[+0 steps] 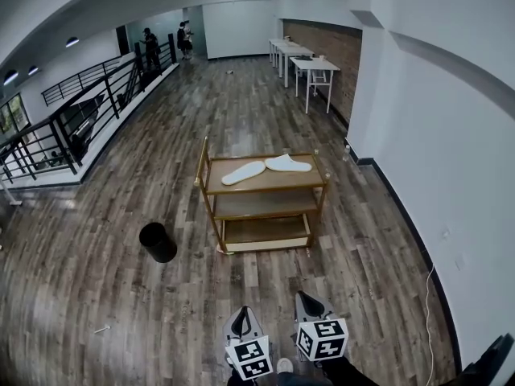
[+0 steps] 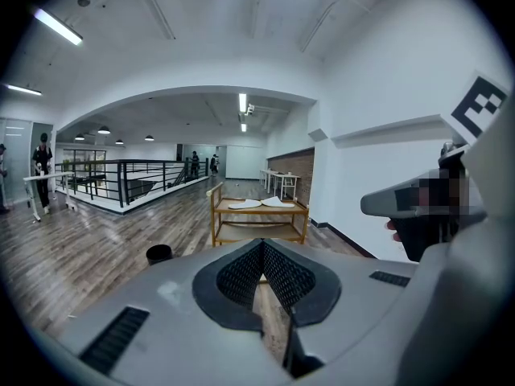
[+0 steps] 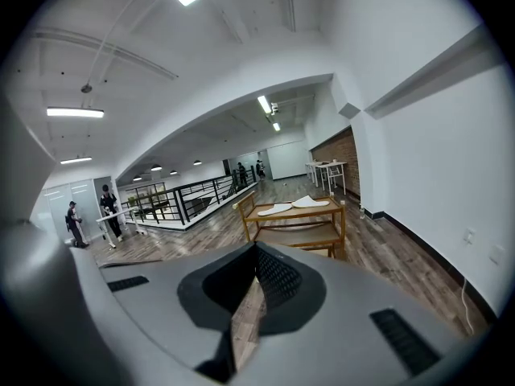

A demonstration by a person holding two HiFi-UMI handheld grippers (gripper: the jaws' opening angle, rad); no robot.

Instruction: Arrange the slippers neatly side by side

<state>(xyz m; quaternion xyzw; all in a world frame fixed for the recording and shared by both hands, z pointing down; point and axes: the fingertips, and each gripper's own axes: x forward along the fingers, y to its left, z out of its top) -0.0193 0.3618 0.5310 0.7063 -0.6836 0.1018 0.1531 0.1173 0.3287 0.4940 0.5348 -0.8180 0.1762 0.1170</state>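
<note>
Two white slippers lie on the top shelf of a wooden cart (image 1: pixel 211 185). The left slipper (image 1: pixel 243 172) is angled, and the right slipper (image 1: pixel 287 164) lies across, their toes almost meeting. Both show small in the left gripper view, left slipper (image 2: pixel 245 205) and right slipper (image 2: pixel 278 203), and in the right gripper view, left slipper (image 3: pixel 274 209) and right slipper (image 3: pixel 310 203). My left gripper (image 1: pixel 241 320) and right gripper (image 1: pixel 309 304) hang at the bottom of the head view, well short of the cart. Each is shut with nothing between its pads, as the left gripper (image 2: pixel 262 280) and right gripper (image 3: pixel 251 284) views show.
A black round bin (image 1: pixel 158 242) stands on the wood floor left of the cart. A white wall (image 1: pixel 434 159) runs along the right. A black railing (image 1: pixel 80 111) borders the left side, white tables (image 1: pixel 310 67) stand far back, and people stand in the distance.
</note>
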